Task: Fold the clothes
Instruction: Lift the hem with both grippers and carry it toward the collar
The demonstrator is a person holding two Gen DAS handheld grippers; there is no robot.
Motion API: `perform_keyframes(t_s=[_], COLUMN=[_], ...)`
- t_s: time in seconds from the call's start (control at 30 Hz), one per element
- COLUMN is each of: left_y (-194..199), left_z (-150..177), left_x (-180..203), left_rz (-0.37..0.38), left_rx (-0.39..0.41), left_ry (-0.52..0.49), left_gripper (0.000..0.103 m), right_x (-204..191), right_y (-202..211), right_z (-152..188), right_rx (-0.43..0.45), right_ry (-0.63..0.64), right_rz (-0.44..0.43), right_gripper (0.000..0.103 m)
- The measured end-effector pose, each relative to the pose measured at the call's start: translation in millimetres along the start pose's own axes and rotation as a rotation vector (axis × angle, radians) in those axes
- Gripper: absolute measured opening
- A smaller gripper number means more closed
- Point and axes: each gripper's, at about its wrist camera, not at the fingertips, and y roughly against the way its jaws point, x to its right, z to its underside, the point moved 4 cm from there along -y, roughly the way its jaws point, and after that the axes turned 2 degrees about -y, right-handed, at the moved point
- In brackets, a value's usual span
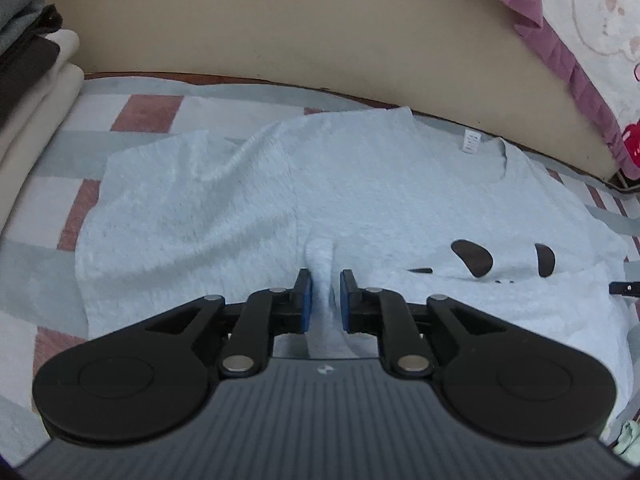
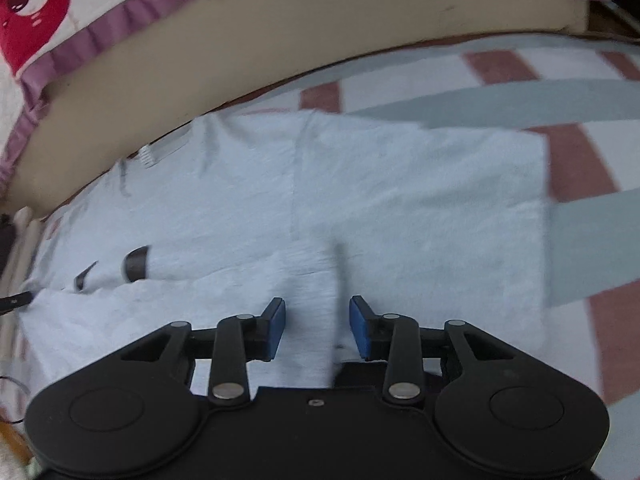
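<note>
Between your left gripper's (image 1: 324, 294) blue pads (image 1: 306, 300) a raised ridge of the pale blue T-shirt (image 1: 248, 200) stands pinched; the jaws are drawn in close on that fold, and the cloth bunches up just ahead of the fingertips; to the right of those fingers you have dark printed patches (image 1: 472, 258) on the shirt front; further ahead and right sit the neckline and its white label (image 1: 471, 142); the sleeve spreads out to the left of the fingers; under the shirt lies a checked blanket (image 1: 144, 114) in white, grey-blue and dull red; beyond it runs a tan padded edge (image 1: 280, 32), then a bedcover (image 1: 592, 20) with a purple frill and red cartoon print at the far right; a stack of folded clothes (image 1: 28, 64) sits far left.

Your right gripper's (image 2: 317, 326) blue pads (image 2: 278, 328) stand apart; a folded edge of the same shirt lies between them, and no pad presses on it that you can see; this view is blurred; the shirt fills the space ahead of the fingers; its dark print (image 2: 136, 264) lies off to their left; the blanket shows to their right and ahead; the tan edge and frilled bedcover curve across the far side.
</note>
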Motion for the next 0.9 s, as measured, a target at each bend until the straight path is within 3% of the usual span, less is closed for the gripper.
perform_keyframes(t_s=[0.07,0.1,0.13,0.4,0.57,0.7,0.83,0.9], left_y=[4,9,15,43,50,54,42,16], left_z=[0,-1,-3,-8,-13,-37,-81,-96], left_x=[9,14,18,20,21,20,6,-3], left_rz=[0.005,0.01,0.011,-0.045,-0.097,-0.125,-0.205,-0.273], left_rx=[0.018,0.036,0.056,0.193,0.264,0.308,0.462,0.448], left_ry=[-0.036,-0.054,-0.067,-0.096,-0.117,-0.145,-0.117,-0.105], left_gripper=[0.005,0.005,0.005,0.005,0.004,0.004,0.005,0.016], right_x=[-10,-16,-23,-61,-66,-60,-47,-45], right_y=[-1,1,5,42,56,83,91,70], right_z=[-1,-1,-2,-10,-26,-59,-102,-120], right_rx=[-0.007,-0.003,0.006,0.174,0.227,0.38,0.549,0.589], right_ry=[0.03,0.053,0.079,0.223,0.204,0.132,0.057,0.039], right_rz=[0.001,-0.015,-0.04,-0.13,-0.208,-0.263,-0.222,-0.156], right_gripper=[0.032,0.013,0.008,0.007,0.006,0.005,0.005,0.006])
